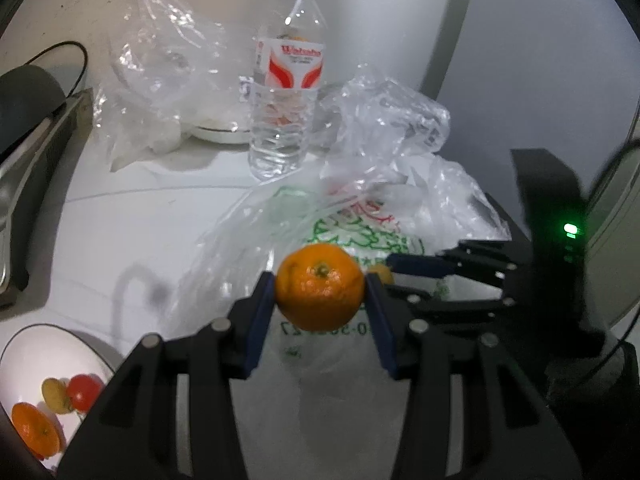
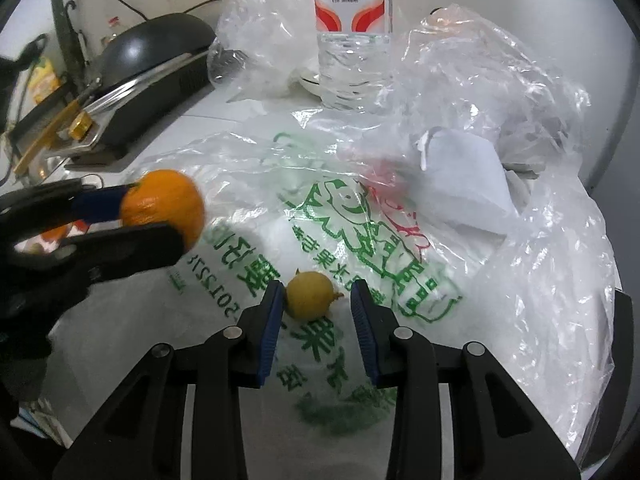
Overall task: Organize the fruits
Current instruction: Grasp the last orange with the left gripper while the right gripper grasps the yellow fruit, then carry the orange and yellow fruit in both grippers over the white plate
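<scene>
My left gripper (image 1: 320,292) is shut on an orange mandarin (image 1: 320,286) and holds it above the printed plastic bag (image 1: 360,232). The mandarin also shows in the right wrist view (image 2: 164,204), held by the left gripper (image 2: 156,216). My right gripper (image 2: 318,312) is open, its jaws on either side of a small yellow fruit (image 2: 310,295) that lies on the printed bag (image 2: 360,216); the left pad touches or nearly touches it. A white bowl (image 1: 24,344) at lower left holds an orange (image 1: 34,430), a yellow fruit (image 1: 55,395) and a red fruit (image 1: 84,391).
A water bottle (image 1: 288,80) stands at the back among crumpled clear bags (image 1: 168,60). A black appliance (image 2: 152,60) sits at the left. The right gripper's body (image 1: 472,276) is at the right. A white paper (image 2: 464,176) lies under plastic.
</scene>
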Available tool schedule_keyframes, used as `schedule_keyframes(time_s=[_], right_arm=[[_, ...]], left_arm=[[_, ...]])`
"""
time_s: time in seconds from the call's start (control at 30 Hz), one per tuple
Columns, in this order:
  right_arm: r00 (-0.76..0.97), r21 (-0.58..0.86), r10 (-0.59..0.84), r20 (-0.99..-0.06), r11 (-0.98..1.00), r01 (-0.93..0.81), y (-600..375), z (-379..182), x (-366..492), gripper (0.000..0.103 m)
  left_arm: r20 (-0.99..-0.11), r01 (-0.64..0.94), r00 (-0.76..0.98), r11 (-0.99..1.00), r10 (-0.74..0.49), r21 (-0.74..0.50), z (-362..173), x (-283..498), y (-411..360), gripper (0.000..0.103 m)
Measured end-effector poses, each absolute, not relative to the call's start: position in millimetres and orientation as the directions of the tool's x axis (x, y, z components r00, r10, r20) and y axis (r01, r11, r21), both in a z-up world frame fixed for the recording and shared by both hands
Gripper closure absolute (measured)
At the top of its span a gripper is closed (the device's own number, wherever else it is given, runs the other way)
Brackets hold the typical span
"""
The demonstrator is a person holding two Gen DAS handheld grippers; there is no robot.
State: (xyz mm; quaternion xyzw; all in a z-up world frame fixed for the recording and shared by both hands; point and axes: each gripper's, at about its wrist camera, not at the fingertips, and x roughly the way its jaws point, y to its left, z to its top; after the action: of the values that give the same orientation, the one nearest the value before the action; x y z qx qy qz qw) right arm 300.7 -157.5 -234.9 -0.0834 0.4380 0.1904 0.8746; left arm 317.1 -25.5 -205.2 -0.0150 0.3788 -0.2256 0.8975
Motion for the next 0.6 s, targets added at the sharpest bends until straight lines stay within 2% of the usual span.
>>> schedule_keyframes(time_s=[0.13, 0.2, 0.6], right_arm=[[0.536, 0.007, 0.247, -0.807, 0.912, -0.41, -153.0, -237.0, 303.4, 0.066], [0.532, -0.006, 0.241, -0.811, 0.907, -0.42, -152.1, -235.8, 303.2, 0.072], [0.574, -0.014, 0.281, -0.769, 0.891, -0.454, -158.4, -198.9, 273.1, 0.072]], left_arm=[[-0.663, 0.382, 0.629, 0.904, -0.406, -0.192, -201.3, 305.7, -22.7, 0.057], [-0.662, 0.369, 0.636, 0.91, -0.395, -0.189, -200.9, 301.0, -22.1, 0.057], [-0.646, 0.333, 0.684, 0.933, -0.339, -0.138, -183.8, 264.2, -19.2, 0.057]])
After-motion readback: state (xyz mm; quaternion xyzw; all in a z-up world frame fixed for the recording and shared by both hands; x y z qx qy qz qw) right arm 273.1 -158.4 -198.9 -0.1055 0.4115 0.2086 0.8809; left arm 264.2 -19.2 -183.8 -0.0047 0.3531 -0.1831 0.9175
